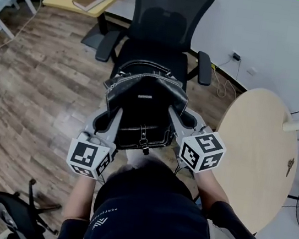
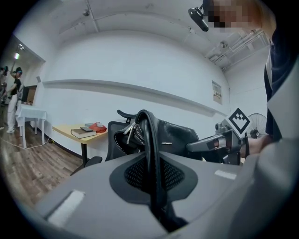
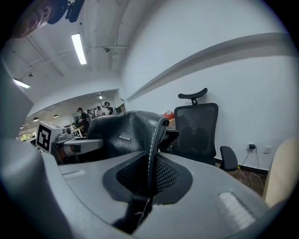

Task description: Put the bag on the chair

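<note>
bag held from both sides, just short of the chair

the black leather bag [image 1: 142, 109] hangs in the air in front of the mesh chair [image 1: 170, 19], not yet on its seat. the left gripper [image 1: 113, 121] is clamped on the bag's dark strap, which runs up between its jaws. the right gripper [image 1: 172, 117] is pinched on a stitched leather edge at the opposite side. gripping both sides likely keeps the bag level and upright for setting it down on the seat.
</note>
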### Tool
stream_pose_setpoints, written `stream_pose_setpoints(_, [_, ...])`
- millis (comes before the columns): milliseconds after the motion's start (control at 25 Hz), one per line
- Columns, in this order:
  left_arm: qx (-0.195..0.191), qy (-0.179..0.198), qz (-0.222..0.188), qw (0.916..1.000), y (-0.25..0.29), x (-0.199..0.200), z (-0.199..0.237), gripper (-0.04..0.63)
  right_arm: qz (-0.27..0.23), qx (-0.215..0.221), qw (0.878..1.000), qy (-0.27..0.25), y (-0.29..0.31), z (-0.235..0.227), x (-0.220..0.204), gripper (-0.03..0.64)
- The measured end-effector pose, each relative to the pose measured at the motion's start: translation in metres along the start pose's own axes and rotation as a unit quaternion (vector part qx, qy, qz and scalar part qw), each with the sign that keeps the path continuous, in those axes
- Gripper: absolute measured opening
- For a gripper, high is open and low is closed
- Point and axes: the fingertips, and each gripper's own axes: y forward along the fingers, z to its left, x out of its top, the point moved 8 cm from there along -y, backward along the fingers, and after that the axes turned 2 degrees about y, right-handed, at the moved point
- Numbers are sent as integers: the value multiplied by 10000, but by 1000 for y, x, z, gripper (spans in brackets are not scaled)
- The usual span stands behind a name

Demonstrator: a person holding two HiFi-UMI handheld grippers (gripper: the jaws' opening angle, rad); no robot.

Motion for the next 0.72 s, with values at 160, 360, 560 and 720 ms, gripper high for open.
stream_pose_setpoints(160, [-107, -54, 122, 9999, 36, 0, 23, 43, 35, -164, 9998, 94, 30, -22, 7, 34])
stream_pose_setpoints(360, [-289, -69, 352, 9989, 92, -1, 52, 43, 74, -364, 9989, 286, 69, -57, 13, 35])
stream_pose_setpoints(560, [-502, -31, 579, 9971, 151, -8, 70, 43, 132, -659, 9963, 545, 100, -97, 14, 35])
stream_pose_setpoints(720, [-690, -4, 783, 9945, 195, -16, 83, 44, 187, -885, 9933, 715, 123, -127, 10, 35])
